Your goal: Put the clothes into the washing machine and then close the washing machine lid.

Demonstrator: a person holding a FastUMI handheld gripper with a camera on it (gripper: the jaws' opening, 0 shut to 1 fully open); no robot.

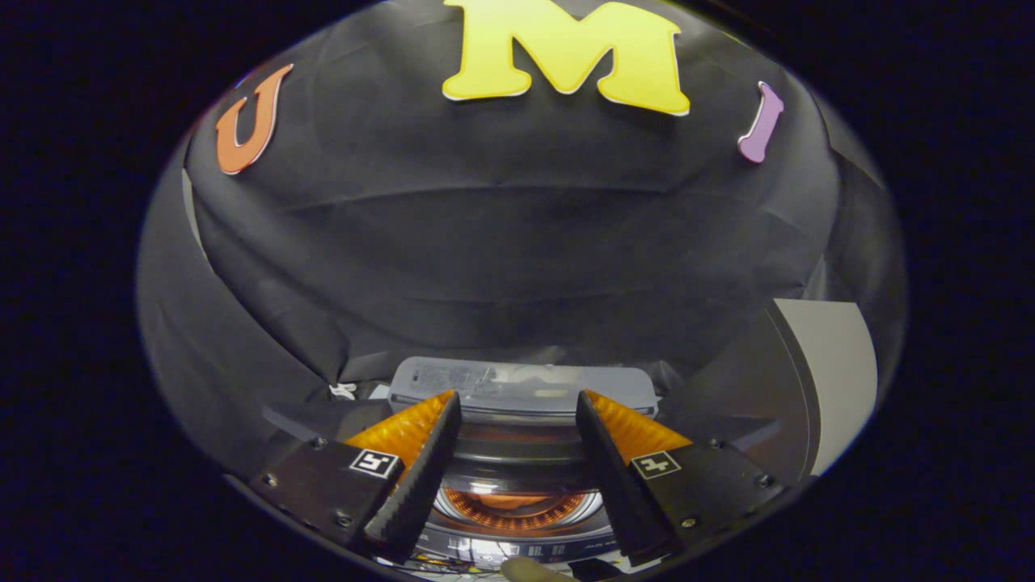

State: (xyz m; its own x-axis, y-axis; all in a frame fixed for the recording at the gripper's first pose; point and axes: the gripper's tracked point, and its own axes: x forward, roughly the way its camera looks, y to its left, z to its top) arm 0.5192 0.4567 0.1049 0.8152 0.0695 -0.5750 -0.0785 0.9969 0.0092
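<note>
Your gripper [517, 420] has its jaws spread wide and empty above the washing machine [517, 517], whose lid [521, 386] stands up, and something orange, probably the clothes [505, 501], sits in the drum, so closing looks left.

The washer [517, 517] at lower centre of the frame is dark grey, with a glossy black ring around its opening. Its raised lid [521, 386], just above, is translucent grey. Inside, the drum [517, 508] shows an orange, ribbed look. The wall [517, 242] is black cloth; a panel [837, 372] at right is pale grey.
</note>
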